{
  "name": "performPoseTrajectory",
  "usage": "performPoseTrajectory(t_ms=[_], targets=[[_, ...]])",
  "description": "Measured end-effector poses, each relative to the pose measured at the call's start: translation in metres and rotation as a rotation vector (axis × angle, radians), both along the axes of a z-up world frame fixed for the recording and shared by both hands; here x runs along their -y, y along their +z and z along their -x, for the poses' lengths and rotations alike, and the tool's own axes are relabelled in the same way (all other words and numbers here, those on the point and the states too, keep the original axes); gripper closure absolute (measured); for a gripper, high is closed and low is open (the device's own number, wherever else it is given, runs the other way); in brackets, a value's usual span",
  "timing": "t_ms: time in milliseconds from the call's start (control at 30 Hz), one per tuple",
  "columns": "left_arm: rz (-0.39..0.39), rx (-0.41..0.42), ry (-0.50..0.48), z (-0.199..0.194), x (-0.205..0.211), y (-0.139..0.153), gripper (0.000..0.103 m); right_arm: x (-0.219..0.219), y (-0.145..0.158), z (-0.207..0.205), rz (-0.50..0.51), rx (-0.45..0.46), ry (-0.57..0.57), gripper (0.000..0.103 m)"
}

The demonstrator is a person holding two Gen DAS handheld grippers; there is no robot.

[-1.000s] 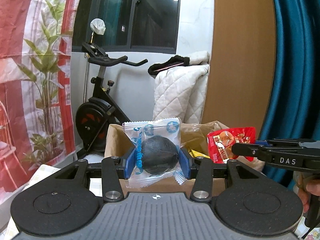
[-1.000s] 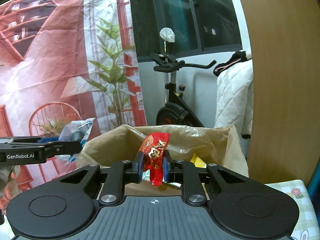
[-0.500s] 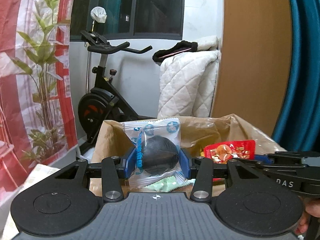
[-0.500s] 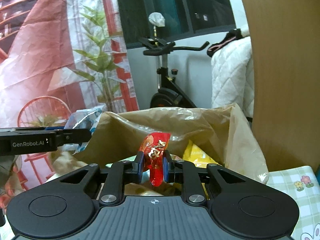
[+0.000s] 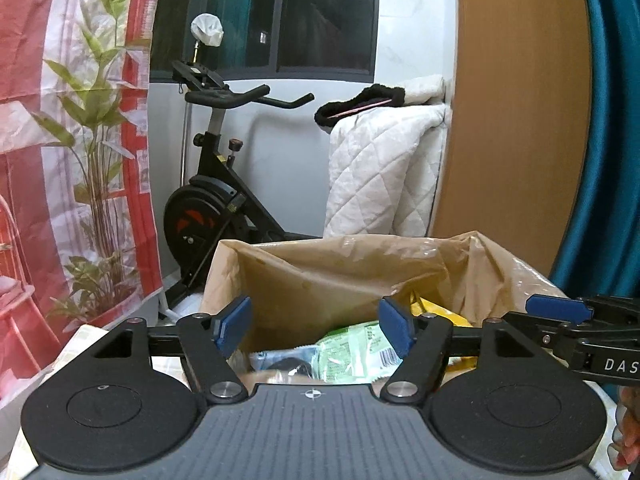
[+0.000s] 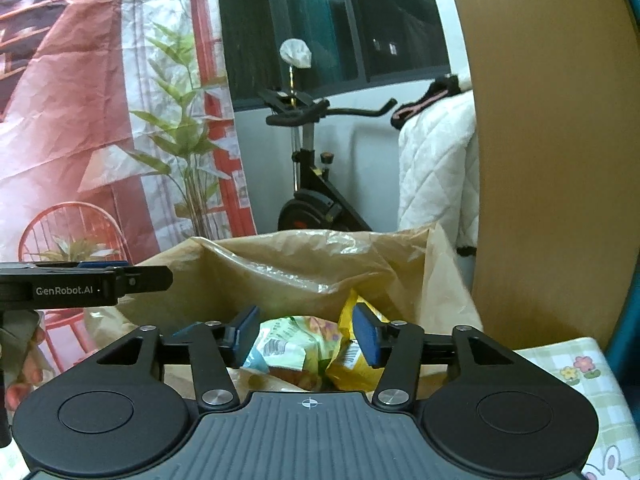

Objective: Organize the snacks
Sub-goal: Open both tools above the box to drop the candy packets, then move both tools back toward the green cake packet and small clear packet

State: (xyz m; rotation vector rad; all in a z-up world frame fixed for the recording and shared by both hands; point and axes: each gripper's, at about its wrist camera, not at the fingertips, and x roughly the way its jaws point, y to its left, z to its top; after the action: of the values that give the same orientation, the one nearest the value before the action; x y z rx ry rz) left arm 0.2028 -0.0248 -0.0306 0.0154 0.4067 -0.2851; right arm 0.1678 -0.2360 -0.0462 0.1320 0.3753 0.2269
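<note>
Exercise bike [image 5: 216, 208] behind bag [image 5: 320, 276]; my left gripper [image 5: 314, 322] and right gripper [image 6: 306, 334] gape empty above it, drop step apparently done, next fetch another snack.

Both cameras sit just behind their own tool's fingers, looking forward and slightly down into the open brown paper bag [image 5: 332, 276] close ahead. The left view faces it from the left, the right from the right. Both share the bag [image 6: 304, 264], exercise bike [image 5: 212, 200] and white quilt [image 6: 436, 168].
</note>
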Motion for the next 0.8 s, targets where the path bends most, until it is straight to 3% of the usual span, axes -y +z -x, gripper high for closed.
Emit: performPoseTrajectory(t_ms=[433, 800], targets=[[0.016, -0.009, 0.023, 0.066, -0.012, 0.005, 0.029, 0.003, 0.015, 0.063, 0.016, 0.057, 0.011, 0.047], [0.064, -0.084, 0.035, 0.109, -0.022, -0.029, 0.029, 0.002, 0.001, 0.107, 0.034, 0.036, 0.023, 0.046]])
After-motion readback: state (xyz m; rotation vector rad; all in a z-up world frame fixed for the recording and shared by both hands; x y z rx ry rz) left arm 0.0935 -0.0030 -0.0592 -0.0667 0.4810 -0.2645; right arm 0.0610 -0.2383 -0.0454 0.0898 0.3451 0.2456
